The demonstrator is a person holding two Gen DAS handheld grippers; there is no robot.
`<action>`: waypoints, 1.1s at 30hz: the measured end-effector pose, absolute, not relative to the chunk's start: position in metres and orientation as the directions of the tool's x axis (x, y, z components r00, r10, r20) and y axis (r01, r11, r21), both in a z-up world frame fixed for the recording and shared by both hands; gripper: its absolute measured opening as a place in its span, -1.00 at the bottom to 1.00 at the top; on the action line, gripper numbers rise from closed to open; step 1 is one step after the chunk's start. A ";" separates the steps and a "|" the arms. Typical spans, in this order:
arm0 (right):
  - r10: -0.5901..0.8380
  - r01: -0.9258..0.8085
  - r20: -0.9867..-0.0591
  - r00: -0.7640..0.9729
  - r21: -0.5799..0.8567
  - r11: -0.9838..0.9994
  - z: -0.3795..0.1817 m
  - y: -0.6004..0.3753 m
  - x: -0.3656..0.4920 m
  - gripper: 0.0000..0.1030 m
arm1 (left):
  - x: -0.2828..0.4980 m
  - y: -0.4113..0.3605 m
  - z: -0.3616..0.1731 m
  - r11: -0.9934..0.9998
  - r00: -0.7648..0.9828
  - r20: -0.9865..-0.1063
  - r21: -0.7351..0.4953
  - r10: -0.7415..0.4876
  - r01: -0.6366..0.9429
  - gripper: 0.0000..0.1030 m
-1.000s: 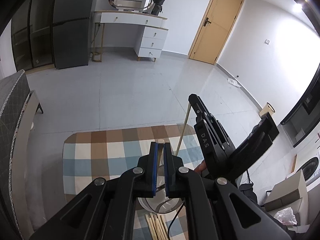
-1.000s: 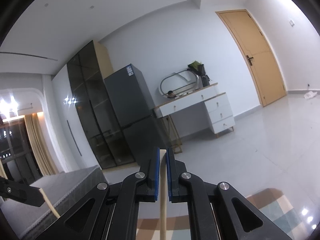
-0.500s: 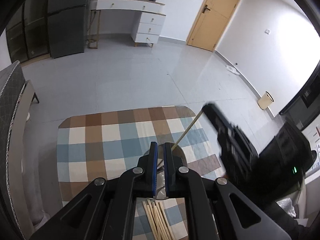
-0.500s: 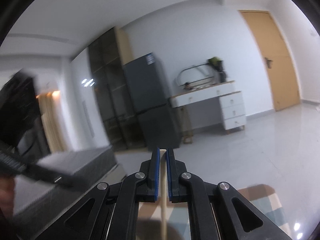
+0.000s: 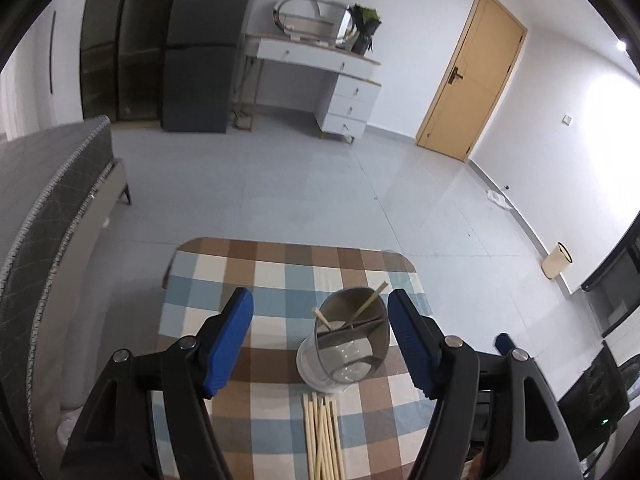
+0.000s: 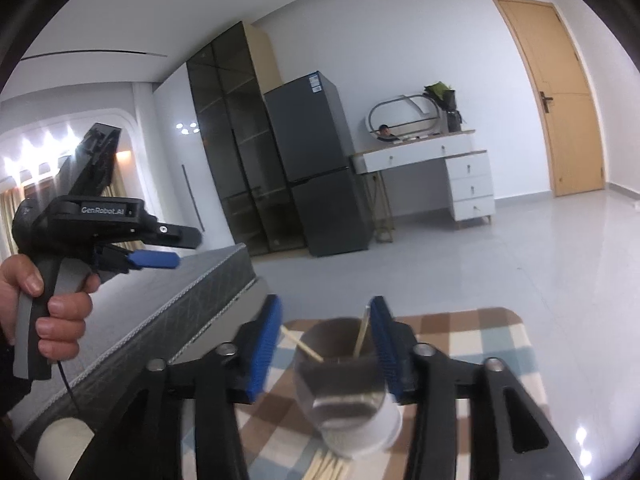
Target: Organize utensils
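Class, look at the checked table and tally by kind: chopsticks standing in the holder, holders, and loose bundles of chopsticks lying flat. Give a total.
Chopsticks in the holder: 2
Holder: 1
Loose bundle on the table: 1
Total: 4

The left wrist view looks steeply down from above the near edge of the checked table [image 5: 276, 280], facing the far wall, with the utensil cup [image 5: 347, 344] close between its fingers. The right wrist view sits lower and nearer, looking almost level across the same cup [image 6: 344, 384]. Both share the cup, the table's far edge, the dressing table [image 5: 320, 68] and the door [image 6: 560, 96].
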State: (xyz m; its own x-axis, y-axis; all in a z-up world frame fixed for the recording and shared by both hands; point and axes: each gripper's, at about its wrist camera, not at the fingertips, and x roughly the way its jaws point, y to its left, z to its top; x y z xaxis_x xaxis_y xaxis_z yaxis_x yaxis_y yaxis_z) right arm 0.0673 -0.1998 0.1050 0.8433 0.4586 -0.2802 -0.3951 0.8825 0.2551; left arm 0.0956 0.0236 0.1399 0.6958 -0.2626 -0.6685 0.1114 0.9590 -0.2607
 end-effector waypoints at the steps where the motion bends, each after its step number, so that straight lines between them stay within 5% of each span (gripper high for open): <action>1: 0.452 -0.391 -0.279 0.847 0.250 0.886 0.110 -0.199 0.062 0.14 | 0.085 0.023 0.144 0.963 0.712 -0.657 -0.247 -0.249 0.109 0.28; 9: 0.444 -0.401 -0.203 0.873 0.221 0.889 0.148 -0.202 -0.008 0.71 | 0.004 0.018 0.176 0.981 0.842 -0.517 -0.182 -0.151 0.064 0.84; 15: 0.498 -0.463 -0.109 0.860 0.240 0.853 0.165 -0.201 -0.053 0.99 | -0.039 0.015 0.190 0.982 0.890 -0.436 -0.183 -0.132 0.056 0.95; 20: 0.510 -0.476 -0.104 0.854 0.239 0.846 0.165 -0.196 -0.069 1.00 | -0.067 0.013 0.190 0.986 0.929 -0.353 -0.156 -0.115 0.063 0.96; 33: 0.513 -0.450 -0.201 0.835 0.288 0.845 0.109 -0.190 -0.077 1.00 | -0.024 0.022 0.082 0.992 0.826 -0.560 -0.123 -0.063 -0.007 0.96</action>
